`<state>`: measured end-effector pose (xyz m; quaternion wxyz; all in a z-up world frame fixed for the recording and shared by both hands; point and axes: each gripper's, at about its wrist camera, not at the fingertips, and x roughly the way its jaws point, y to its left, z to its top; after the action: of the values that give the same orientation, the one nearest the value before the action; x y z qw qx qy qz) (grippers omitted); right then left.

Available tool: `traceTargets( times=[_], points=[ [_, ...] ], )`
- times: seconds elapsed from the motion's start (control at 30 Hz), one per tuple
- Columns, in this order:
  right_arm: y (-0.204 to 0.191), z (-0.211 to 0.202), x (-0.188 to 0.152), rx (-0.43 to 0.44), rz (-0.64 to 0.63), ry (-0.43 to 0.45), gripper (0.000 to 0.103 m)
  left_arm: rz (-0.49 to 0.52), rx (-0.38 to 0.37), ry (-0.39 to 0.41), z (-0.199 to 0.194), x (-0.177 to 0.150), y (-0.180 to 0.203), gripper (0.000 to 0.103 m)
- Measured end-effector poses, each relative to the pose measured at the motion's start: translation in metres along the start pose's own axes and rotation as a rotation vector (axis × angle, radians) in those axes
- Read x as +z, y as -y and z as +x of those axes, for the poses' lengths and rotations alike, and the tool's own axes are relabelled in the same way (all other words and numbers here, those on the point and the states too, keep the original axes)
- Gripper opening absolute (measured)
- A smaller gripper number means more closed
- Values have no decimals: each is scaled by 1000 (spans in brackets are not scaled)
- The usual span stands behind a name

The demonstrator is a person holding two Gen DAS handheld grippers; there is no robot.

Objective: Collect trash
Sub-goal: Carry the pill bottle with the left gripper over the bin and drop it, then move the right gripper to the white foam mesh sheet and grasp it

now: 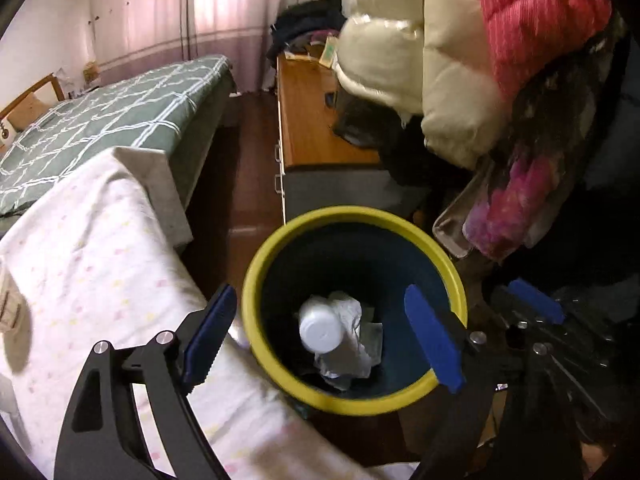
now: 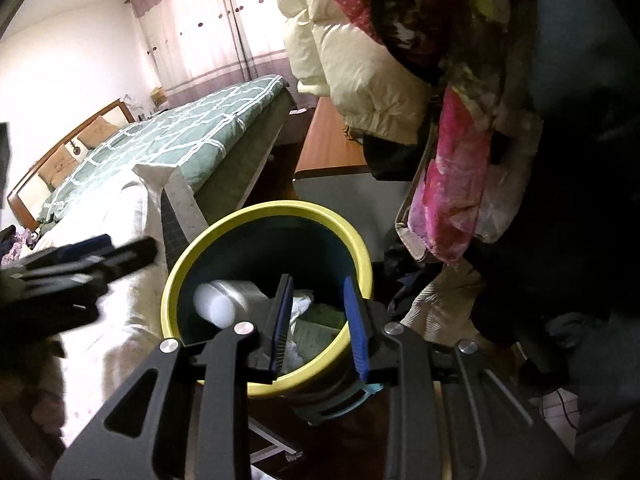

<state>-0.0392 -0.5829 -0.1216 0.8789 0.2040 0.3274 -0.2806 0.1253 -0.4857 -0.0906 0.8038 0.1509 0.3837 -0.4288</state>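
The bin [image 1: 256, 300], yellow-rimmed and dark blue inside, stands on the floor between the white bedding [image 1: 100, 260] and a wooden bench [image 1: 316, 120]. In it lie a white bottle [image 1: 320, 328] on crumpled paper [image 1: 356, 344]. The left gripper [image 1: 320, 336] hangs over the bin, jaws spread wide, nothing between them. The right gripper [image 2: 318, 324] hovers at the near rim, jaws narrowly apart and empty. Only the right wrist view shows greenish printed paper [image 2: 316, 332] in the bin and pillows [image 2: 68, 156] at the green bed's [image 2: 180, 136] headboard.
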Motion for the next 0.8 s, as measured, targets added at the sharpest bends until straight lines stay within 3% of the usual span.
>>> traceTargets(
  times=[0.17, 0.37, 0.6, 0.8],
  points=[
    [-17, 3, -3, 30, -26, -12, 26, -65, 35, 91, -63, -14, -38, 89],
    [-63, 5, -10, 96, -99, -30, 26, -208, 131, 185, -143, -58, -107, 92],
    [-140, 8, -26, 199, -229, -70, 26, -364, 348, 245, -226, -132, -184, 93],
    [-216, 0, -48, 313, -356, -104, 27, -488, 492, 276, -271, -187, -245, 94]
  ],
)
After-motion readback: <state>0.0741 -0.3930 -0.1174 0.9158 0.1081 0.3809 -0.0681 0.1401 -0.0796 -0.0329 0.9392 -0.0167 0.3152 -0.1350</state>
